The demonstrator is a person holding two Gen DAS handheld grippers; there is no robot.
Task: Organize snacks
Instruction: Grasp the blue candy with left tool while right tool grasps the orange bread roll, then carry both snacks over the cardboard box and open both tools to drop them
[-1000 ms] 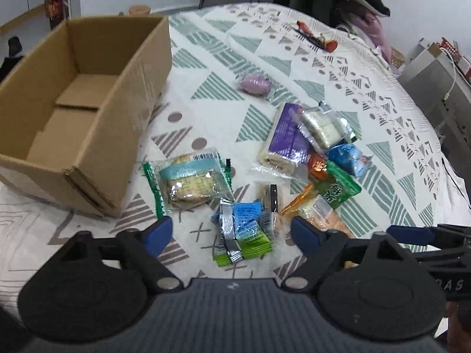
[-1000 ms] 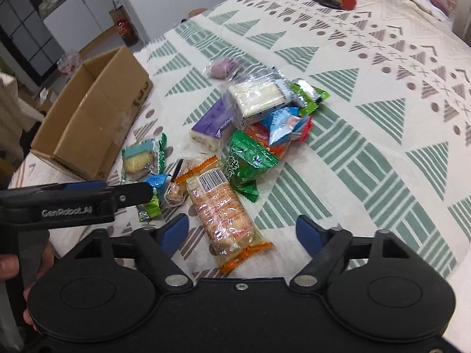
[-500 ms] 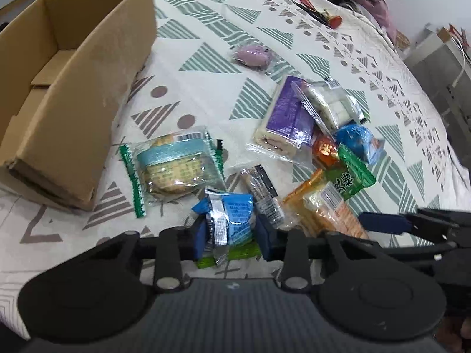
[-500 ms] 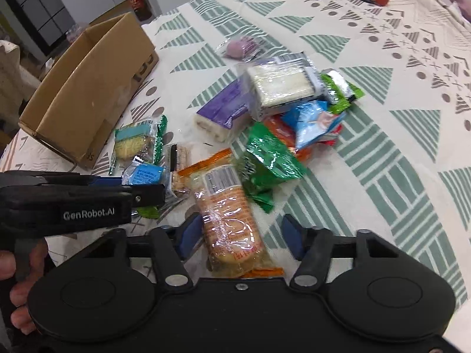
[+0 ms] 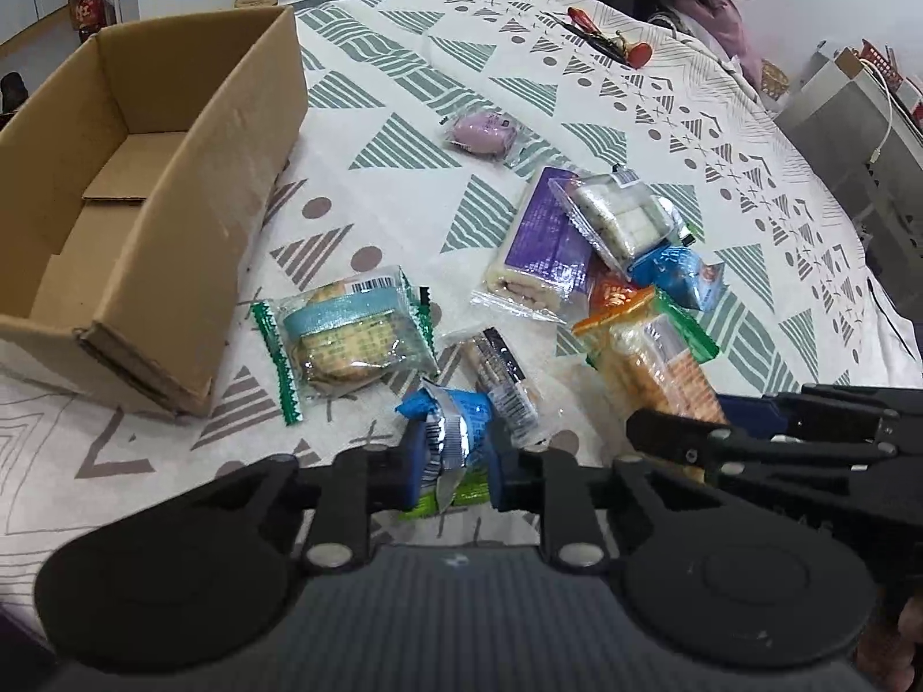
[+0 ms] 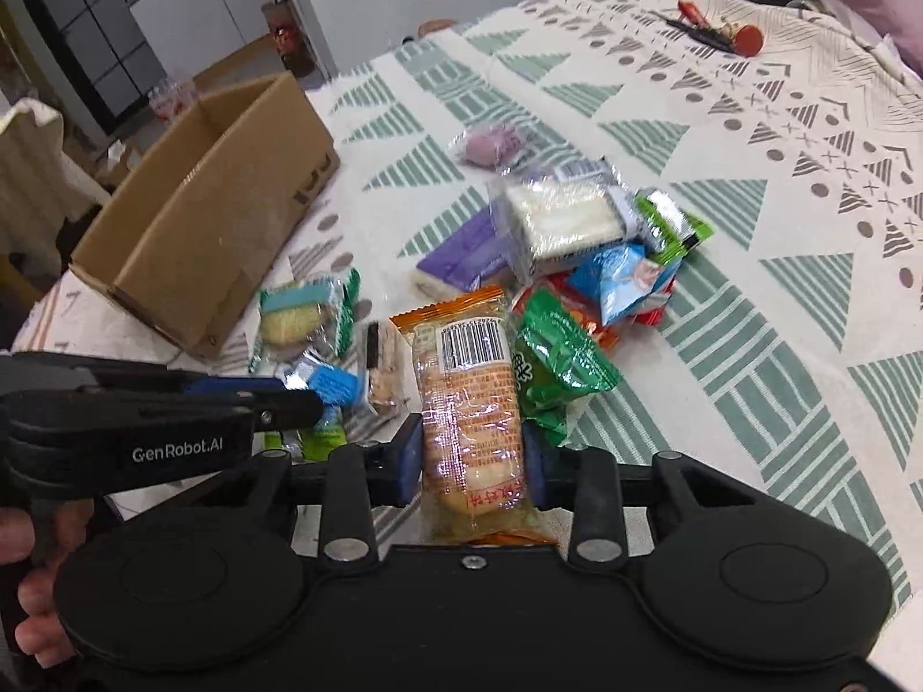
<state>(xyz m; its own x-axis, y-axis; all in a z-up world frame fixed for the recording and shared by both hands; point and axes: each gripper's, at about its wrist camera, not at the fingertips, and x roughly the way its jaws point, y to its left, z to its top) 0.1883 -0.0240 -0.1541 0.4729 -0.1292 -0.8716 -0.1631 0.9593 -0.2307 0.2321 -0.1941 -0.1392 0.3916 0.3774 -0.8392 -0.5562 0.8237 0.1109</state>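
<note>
In the left wrist view my left gripper [image 5: 451,458] is closing, its blue pads pressed on a small blue snack packet [image 5: 456,432] with a green packet under it. In the right wrist view my right gripper [image 6: 472,452] is closing too, its pads squeezing the sides of a long orange cracker packet [image 6: 470,398]. The left gripper's fingers [image 6: 271,398] reach in from the left there. An open, empty cardboard box [image 5: 132,219] stands at the left of the patterned tablecloth [image 5: 404,86]. More wrapped snacks lie in a heap [image 5: 606,254] to the right of the box.
A biscuit pack with green edges [image 5: 346,334] lies near the box corner, a pink wrapped sweet [image 5: 484,132] farther back. A green packet [image 6: 554,357] touches the orange one. Red-handled tools [image 5: 611,46] lie at the far edge. A person's hand [image 6: 34,605] holds the left gripper's handle.
Both grippers went from wide open to closed: the left on the blue packet, the right on the orange cracker packet. Neither hand shifted much.
</note>
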